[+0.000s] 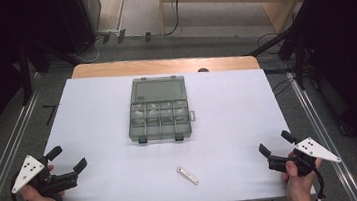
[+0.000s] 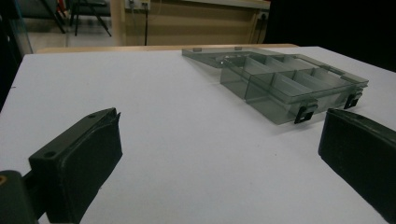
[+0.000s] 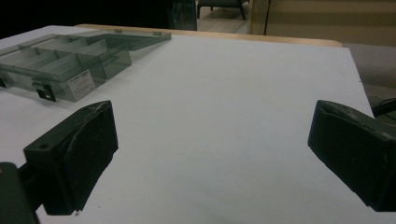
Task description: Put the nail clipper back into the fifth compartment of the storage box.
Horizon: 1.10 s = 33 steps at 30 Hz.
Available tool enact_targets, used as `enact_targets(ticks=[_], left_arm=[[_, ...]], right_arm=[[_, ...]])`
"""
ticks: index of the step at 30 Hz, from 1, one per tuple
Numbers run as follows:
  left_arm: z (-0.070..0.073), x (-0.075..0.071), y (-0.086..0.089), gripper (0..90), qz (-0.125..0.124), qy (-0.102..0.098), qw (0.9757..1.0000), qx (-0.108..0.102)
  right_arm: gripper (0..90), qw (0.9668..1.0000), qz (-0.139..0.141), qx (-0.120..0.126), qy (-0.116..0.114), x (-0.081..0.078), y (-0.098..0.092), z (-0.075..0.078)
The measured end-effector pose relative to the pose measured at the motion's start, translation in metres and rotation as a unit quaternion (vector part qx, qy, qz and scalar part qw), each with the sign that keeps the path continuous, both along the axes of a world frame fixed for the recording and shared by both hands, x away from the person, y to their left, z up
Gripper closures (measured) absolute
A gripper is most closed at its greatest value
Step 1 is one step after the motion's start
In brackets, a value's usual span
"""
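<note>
A clear grey compartment box [image 1: 159, 110] lies open in the middle of the white table [image 1: 92, 114], its lid folded flat toward the far side. The same box [image 2: 285, 81] appears ahead and right of my left jaws, and the box [image 3: 65, 58] sits far left in the right gripper view. A small white oblong piece [image 1: 187, 175] lies near the front edge, below the box. My left gripper [image 1: 67, 160] rests at the front left corner, open and empty. At the front right, my right gripper [image 1: 276, 141] is open with nothing between its fingers.
The white sheet covers a wooden tabletop whose far edge [image 1: 162, 64] shows bare. Metal rails [image 1: 10, 148] run along both sides of the table. Cables and dark stands sit on the floor beyond the far edge.
</note>
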<state>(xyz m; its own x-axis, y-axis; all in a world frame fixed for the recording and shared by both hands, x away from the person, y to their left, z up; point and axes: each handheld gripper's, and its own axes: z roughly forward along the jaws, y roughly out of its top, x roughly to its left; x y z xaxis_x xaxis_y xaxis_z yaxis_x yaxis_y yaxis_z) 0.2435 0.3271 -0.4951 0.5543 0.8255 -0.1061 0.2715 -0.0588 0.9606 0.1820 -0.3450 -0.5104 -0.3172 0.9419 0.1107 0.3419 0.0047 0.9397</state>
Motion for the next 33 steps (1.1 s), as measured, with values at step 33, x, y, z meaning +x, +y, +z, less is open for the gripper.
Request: enact_targets(ticks=[33], left_arm=[[-0.002,-0.002,-0.004,0.0,0.004,0.003,0.9999,0.013]], right_arm=[[0.0,0.9894,0.109,-0.077,0.057,0.003,0.067,0.042]])
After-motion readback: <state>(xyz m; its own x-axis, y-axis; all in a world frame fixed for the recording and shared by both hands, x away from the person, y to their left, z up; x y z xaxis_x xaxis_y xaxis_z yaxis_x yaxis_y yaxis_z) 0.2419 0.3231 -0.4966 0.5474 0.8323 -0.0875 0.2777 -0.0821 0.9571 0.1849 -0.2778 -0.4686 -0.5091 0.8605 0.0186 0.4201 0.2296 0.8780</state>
